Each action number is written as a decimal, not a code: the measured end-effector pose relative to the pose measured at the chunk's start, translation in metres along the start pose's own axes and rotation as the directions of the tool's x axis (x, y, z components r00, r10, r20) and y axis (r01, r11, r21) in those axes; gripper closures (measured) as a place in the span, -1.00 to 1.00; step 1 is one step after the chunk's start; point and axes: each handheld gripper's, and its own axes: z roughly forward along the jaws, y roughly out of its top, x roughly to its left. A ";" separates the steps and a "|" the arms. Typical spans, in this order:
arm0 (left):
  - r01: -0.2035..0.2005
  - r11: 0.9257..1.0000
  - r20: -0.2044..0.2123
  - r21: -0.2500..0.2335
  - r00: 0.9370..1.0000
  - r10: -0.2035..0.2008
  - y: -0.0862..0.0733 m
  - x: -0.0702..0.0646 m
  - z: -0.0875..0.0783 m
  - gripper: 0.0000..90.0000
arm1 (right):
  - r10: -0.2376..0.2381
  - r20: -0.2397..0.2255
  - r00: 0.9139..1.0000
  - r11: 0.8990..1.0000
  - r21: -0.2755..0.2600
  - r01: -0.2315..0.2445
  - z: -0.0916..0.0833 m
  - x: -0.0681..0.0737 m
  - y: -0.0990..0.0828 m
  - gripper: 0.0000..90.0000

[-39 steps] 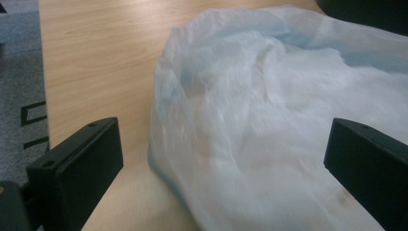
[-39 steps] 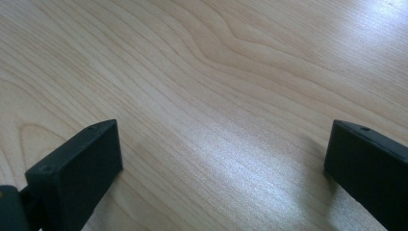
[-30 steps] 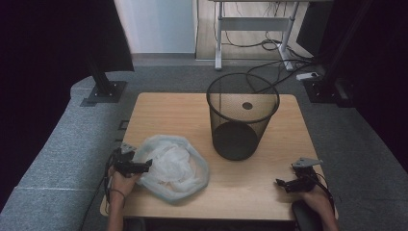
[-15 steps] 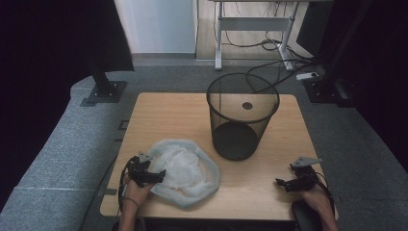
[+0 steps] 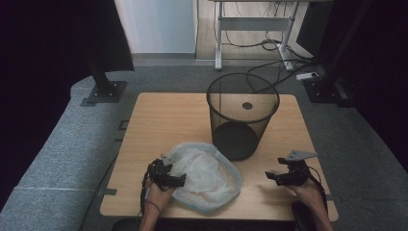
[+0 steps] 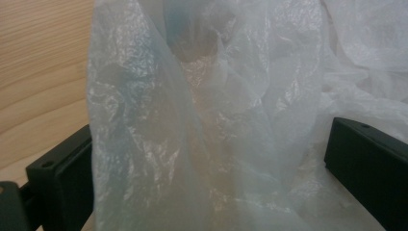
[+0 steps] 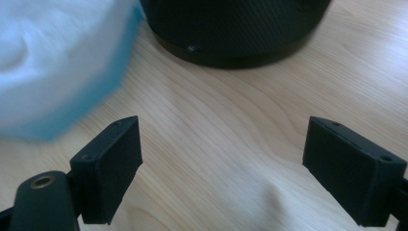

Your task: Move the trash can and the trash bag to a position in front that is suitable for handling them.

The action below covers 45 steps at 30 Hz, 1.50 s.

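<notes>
A crumpled translucent plastic bag (image 5: 204, 174) with a blue rim lies on the wooden table (image 5: 163, 115), near its front edge. My left gripper (image 5: 169, 180) is at the bag's left side. In the left gripper view its jaws stand wide apart, with the bag's film (image 6: 207, 120) bunched between them, so the left gripper (image 6: 216, 159) is open. My right gripper (image 5: 284, 177) hovers open over bare wood at the front right; its jaws have narrowed slightly and nothing is between them. From the right gripper (image 7: 223, 144), the bag (image 7: 53, 57) is ahead left and the bin's base (image 7: 231, 29) is straight ahead.
A black wire-mesh waste bin (image 5: 243, 113) stands upright at the table's back right, just behind the bag. Past the table are a grey carpet, a black stand foot (image 5: 103, 89) at the left, and desk legs with cables (image 5: 269, 53).
My left gripper has moved right along the table's front, and the bag has shifted right with it, closer to the bin. The right gripper has lifted slightly.
</notes>
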 end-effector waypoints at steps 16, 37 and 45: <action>-0.037 0.999 -0.007 -0.032 0.999 0.037 0.011 -0.014 -0.008 -1.00 | -0.016 -0.118 0.993 1.000 0.001 0.017 0.035 0.043 0.031 -0.70; 0.058 0.988 -0.085 -0.145 0.994 -0.070 -0.008 0.052 -0.050 -1.00 | -0.113 0.058 0.992 0.972 0.215 0.098 0.051 0.030 0.018 -0.69; 0.043 0.998 -0.038 -0.045 0.998 -0.045 -0.019 0.062 -0.026 -0.99 | -0.032 0.166 0.986 0.977 0.211 -0.004 0.025 -0.010 0.003 -0.69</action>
